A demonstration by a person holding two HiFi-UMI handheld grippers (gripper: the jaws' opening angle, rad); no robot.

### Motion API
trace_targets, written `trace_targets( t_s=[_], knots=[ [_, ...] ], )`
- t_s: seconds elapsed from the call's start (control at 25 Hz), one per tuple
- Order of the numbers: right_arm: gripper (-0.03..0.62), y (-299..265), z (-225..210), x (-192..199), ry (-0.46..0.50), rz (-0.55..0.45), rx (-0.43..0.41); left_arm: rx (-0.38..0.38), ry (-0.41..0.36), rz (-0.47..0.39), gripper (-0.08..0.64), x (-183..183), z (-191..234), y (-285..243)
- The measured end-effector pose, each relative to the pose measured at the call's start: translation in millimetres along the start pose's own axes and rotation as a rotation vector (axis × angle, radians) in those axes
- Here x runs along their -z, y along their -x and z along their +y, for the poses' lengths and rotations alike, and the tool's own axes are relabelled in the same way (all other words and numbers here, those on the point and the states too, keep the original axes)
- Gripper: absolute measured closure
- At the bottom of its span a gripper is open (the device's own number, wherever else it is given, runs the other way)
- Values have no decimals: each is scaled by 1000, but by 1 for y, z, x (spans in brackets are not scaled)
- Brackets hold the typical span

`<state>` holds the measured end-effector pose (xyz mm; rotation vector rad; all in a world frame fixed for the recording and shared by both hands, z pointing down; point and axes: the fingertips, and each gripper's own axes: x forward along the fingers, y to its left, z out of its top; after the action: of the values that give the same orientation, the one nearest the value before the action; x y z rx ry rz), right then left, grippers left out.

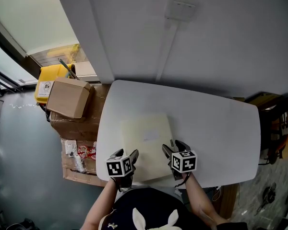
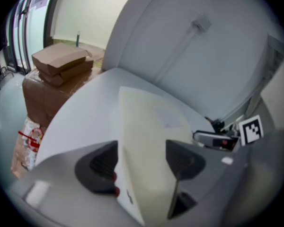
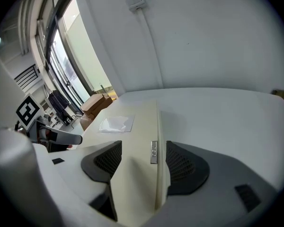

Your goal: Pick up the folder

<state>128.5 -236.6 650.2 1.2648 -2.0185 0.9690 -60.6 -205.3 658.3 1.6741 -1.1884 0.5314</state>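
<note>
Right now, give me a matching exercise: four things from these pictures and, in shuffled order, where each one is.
1 folder
2 cardboard box
3 yellow container
4 right gripper

A on top of the stacked cartons, left of the table
B clamped on the folder's near right edge
C on the white table
D behind the cardboard box, farther left

Pairs: 1-C, 2-A, 3-D, 4-B

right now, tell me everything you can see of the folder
The folder is a pale cream rectangle, plastic or card by its look, closed, on the white table near its front edge. Its cover carries a clear label pocket, and a small metal tab sits on one edge. The left gripper and the right gripper each appear shut on a near corner.
</note>
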Motion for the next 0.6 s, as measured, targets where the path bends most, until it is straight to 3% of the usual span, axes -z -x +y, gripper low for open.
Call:
trace_targets(
  t_s=[0.6],
  knots=[
    [328, -18, -5, 17, -70, 89, -55, -38, 8, 88, 259, 10, 8, -19]
  ],
)
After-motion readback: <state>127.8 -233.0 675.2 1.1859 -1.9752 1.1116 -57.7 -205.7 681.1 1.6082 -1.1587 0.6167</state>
